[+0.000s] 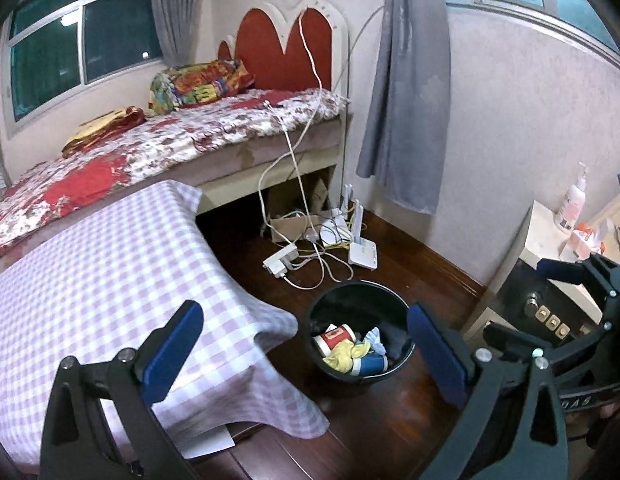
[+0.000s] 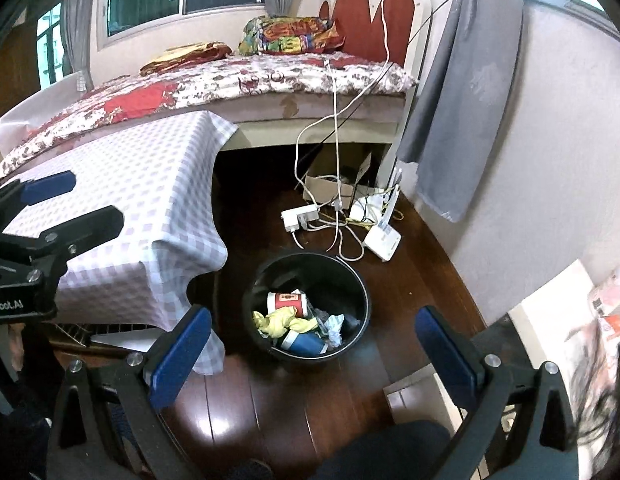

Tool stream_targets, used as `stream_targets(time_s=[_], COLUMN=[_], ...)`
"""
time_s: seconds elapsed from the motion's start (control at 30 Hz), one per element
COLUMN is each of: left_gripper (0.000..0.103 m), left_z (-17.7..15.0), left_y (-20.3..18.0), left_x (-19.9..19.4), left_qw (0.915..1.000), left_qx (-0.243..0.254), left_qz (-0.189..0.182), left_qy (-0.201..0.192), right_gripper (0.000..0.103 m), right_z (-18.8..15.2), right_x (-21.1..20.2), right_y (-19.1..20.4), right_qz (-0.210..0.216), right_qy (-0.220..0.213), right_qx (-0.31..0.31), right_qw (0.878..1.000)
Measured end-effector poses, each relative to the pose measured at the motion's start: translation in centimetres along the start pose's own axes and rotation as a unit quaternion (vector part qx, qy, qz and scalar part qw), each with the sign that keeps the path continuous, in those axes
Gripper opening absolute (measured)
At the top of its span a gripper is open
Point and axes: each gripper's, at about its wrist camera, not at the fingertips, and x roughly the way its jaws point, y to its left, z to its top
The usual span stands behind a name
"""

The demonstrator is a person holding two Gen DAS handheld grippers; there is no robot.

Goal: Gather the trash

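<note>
My left gripper (image 1: 306, 344) and right gripper (image 2: 313, 350) both gape wide, holding nothing. The black bin (image 2: 351, 276) stands on the wooden floor at twelve o'clock, beside the checked tablecloth (image 2: 142, 184), containing a red cup (image 2: 288, 302), yellow wrapper (image 2: 282, 322) and blue cup (image 2: 306, 343).

We see a dark wooden floor (image 2: 270, 400) carrying a black bin (image 2: 306, 308). Beyond the bin lie a white power strip (image 2: 300, 216) and a router (image 2: 383, 240); left of it stands the checked-cloth worktop (image 2: 130, 200).
</note>
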Motion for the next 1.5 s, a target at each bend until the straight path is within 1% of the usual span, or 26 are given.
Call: stream_targets(time_s=[0.2,0.37,0.77,1.5], left_gripper=[0.102,0.102,0.102,0.102], left_z=[-0.1,-0.1,0.1,0.2], left_y=[0.4,0.6,0.6,0.5], left_x=[-2.2,-2.6,-2.5,-2.7], left_qw=[0.9998,0.9996,0.9996,0.9995], left_qx=[-0.005,-0.013,-0.018,-0.019], left_qz=[0.014,0.014,0.007,0.015], left_qy=[-0.014,-0.020,-0.020,-0.022], right_gripper=[0.103,0.103,0.103,0.103], right_z=[0.6,1.5,1.6,1.7], right_x=[-2.5,-3.4,-3.2,-3.3], right_y=[0.6,0.6,0.5,0.8], right_qz=[0.008,0.019,0.017,0.019], right_qy=[-0.021,-0.033,-0.032,-0.034], right_qx=[-0.004,0.003,0.006,0.001], right_qw=[1.000,0.999,0.999,0.999])
